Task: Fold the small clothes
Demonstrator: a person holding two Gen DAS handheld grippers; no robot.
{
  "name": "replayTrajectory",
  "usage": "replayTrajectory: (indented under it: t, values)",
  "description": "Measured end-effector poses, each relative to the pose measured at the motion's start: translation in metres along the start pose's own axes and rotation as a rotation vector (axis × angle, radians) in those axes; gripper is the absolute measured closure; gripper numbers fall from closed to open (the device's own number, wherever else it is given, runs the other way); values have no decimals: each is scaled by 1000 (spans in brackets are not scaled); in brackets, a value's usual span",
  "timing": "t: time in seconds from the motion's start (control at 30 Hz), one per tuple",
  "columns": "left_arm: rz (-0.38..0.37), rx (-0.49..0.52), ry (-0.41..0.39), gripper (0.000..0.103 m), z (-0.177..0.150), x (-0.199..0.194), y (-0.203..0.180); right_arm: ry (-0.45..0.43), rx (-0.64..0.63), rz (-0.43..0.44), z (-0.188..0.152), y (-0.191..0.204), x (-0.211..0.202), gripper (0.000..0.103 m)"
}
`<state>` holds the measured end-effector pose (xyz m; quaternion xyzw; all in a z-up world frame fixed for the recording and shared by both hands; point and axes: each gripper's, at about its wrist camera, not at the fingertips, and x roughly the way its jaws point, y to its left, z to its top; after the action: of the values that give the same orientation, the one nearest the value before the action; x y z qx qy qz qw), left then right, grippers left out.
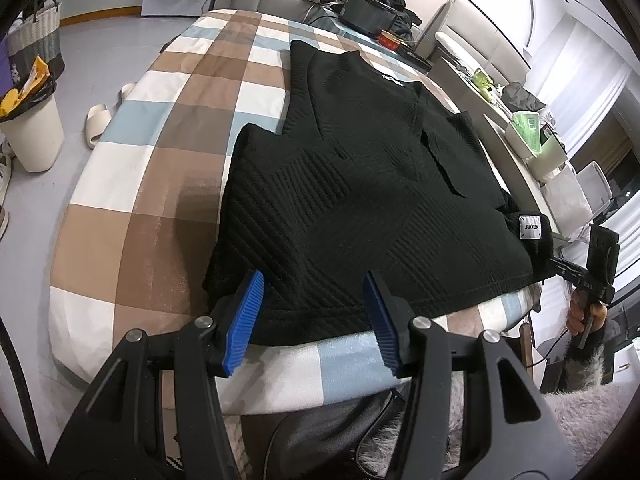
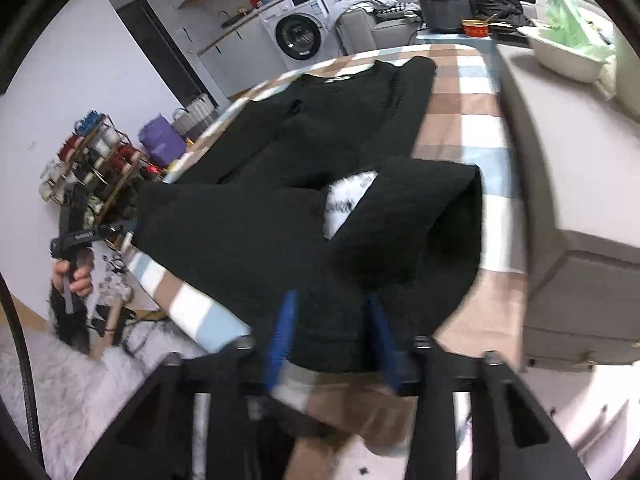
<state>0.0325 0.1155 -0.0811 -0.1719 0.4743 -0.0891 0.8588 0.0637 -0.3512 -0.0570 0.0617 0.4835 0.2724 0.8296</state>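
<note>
Bins first: white trash bin on the floor left of the table, stuffed with yellow wrappers; woven basket behind it, contents not visible. White tub on the grey sofa seat holds a green plastic bag; red tin and a dark pot sit past the table's far end. Black knit sweater lies spread on the checked tablecloth, collar away, hem at the near edge, with one sleeve folded over the body and a white label showing on its near right side. Left gripper is spread, blue pads either side of the hem, not pinching it. Right gripper is blurred, jaws apart with the sweater's near edge between them, no squeeze visible; a bunched fold of sleeve sits just ahead of it. Wide bare cloth to the sweater's left; only a narrow strip on its right before the table edge, with the sofa close beside it. Slippers lie on open floor left of the table. Each wrist view catches the other hand gripping its handle off the table's near corner.
</note>
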Motion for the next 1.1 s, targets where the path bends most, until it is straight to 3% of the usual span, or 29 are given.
replayTrajectory:
  t: [0.1, 0.3, 0.37, 0.4, 0.53, 0.63, 0.8, 0.9, 1.1]
  values:
    - [6, -1, 5, 54, 0, 3, -1, 5, 20, -13, -5, -15, -4, 52]
    - [0, 9, 4, 54, 1, -1, -4, -40, 161, 99, -14, -50, -2, 51]
    - [-10, 14, 6, 54, 2, -3, -6, -68, 186, 107, -15, -53, -2, 62]
    - [-16, 20, 6, 54, 2, -4, -7, -93, 186, 110, -15, -53, -2, 69]
    - [-23, 57, 1, 54, 0, -7, -14, -119, 173, 134, -13, -49, -1, 69]
    - [-3, 29, -15, 54, 2, -9, -6, -105, 166, 119, -8, -47, 2, 69]
    - [91, -20, -110, 52, 9, -11, 13, -92, 146, 95, -7, -42, 4, 69]
    - [67, -58, -117, 52, 13, -5, 18, -96, 152, 94, -6, -42, 5, 69]
    - [29, 51, -115, 52, 9, 0, -4, -95, 156, 95, -6, -43, 4, 69]
